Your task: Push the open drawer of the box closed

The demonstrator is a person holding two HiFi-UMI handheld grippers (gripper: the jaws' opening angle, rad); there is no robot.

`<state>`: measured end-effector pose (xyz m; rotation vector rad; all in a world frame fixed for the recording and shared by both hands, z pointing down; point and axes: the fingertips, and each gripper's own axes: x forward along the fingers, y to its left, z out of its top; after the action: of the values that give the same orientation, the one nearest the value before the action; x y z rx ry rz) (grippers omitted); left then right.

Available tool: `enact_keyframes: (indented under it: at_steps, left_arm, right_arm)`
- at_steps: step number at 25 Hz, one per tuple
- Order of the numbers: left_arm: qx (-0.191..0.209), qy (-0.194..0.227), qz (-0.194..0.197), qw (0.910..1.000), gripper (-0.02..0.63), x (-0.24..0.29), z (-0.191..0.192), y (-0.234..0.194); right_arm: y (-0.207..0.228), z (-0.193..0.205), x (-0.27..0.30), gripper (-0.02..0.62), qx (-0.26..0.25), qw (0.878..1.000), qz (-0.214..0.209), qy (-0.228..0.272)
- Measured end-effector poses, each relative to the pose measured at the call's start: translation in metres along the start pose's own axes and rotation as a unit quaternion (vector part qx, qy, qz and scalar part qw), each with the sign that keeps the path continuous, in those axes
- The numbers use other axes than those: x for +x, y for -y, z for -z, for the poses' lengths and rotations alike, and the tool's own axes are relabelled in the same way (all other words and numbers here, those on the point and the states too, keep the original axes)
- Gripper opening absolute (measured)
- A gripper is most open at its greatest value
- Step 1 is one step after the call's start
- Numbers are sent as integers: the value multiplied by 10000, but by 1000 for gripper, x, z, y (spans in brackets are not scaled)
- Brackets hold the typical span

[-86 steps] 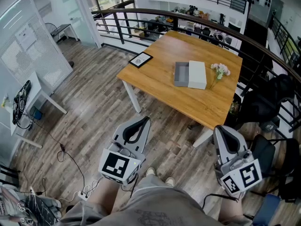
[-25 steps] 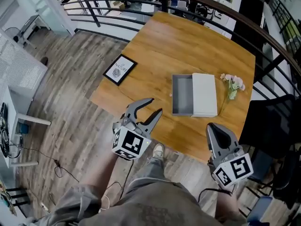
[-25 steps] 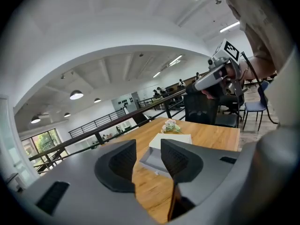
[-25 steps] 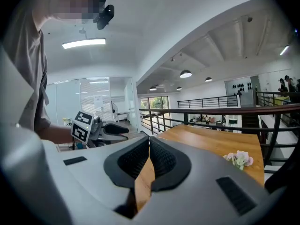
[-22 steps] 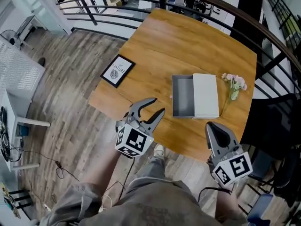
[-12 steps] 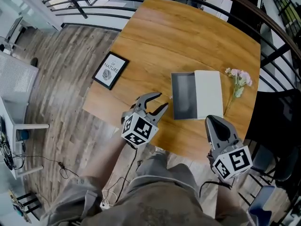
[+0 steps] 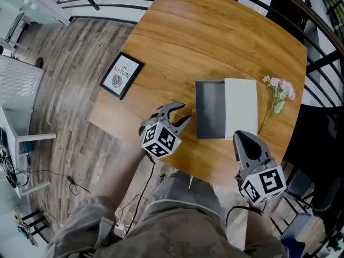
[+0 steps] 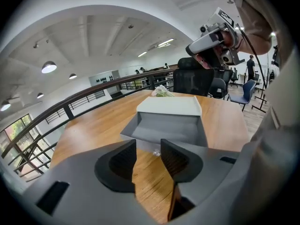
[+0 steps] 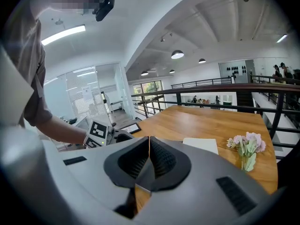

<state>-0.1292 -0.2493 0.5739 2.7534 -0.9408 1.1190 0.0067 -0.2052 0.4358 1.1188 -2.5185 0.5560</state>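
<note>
A white box (image 7: pixel 241 109) lies on the wooden table (image 7: pixel 215 42), with its grey drawer (image 7: pixel 210 109) pulled out to the left and empty. My left gripper (image 7: pixel 183 113) is open just left of the drawer front, jaws pointing at it. In the left gripper view the drawer (image 8: pixel 168 128) fills the middle, close beyond the left gripper (image 8: pixel 148 147), and a small clear knob (image 8: pixel 156 152) shows on its front. My right gripper (image 7: pixel 241 137) is shut and empty at the table's near edge, below the box. The right gripper (image 9: pixel 148 143) faces the white box (image 9: pixel 201 145).
A framed print (image 7: pixel 120 75) lies at the table's left corner. A small vase of pink flowers (image 7: pixel 279 93) stands right of the box. A dark railing (image 7: pixel 317 7) runs behind the table. Wood floor (image 7: pixel 64 112) lies to the left.
The person has stepped up to the table. My left gripper has moved right to the drawer front, its jaws closer together. The right gripper stays shut by the near edge.
</note>
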Motion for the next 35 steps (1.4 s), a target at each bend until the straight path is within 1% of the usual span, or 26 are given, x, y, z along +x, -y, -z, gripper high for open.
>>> enact_keyframes:
  at_steps: [3, 6, 13, 17, 21, 30, 35]
  left_arm:
    - [120, -253, 139, 9995, 163, 16, 13, 7]
    - [247, -497, 203, 9983, 163, 34, 24, 15]
    - [179, -798, 333, 9961, 153, 59, 44, 25]
    - [139, -853, 295, 9958, 121, 68, 49, 25]
    - [195, -880, 240, 9956, 78, 73, 50, 23]
    - [293, -884, 253, 9953, 74, 72, 47, 21]
    - [356, -723, 401, 9959, 74, 81, 23, 27]
  right_arm:
    - [4, 5, 8, 32, 9, 9999, -157, -64]
    - [12, 12, 16, 33, -4, 9996, -258, -125]
    - [25, 24, 25, 32, 137, 9989, -406, -214]
    - [32, 33, 28, 33, 219, 9983, -467, -278]
    - [37, 43, 28, 33, 330, 9975, -510, -360]
    - [44, 53, 27, 34, 409, 9966, -561, -452]
    - [49, 52, 24, 33, 440, 9967, -518, -433]
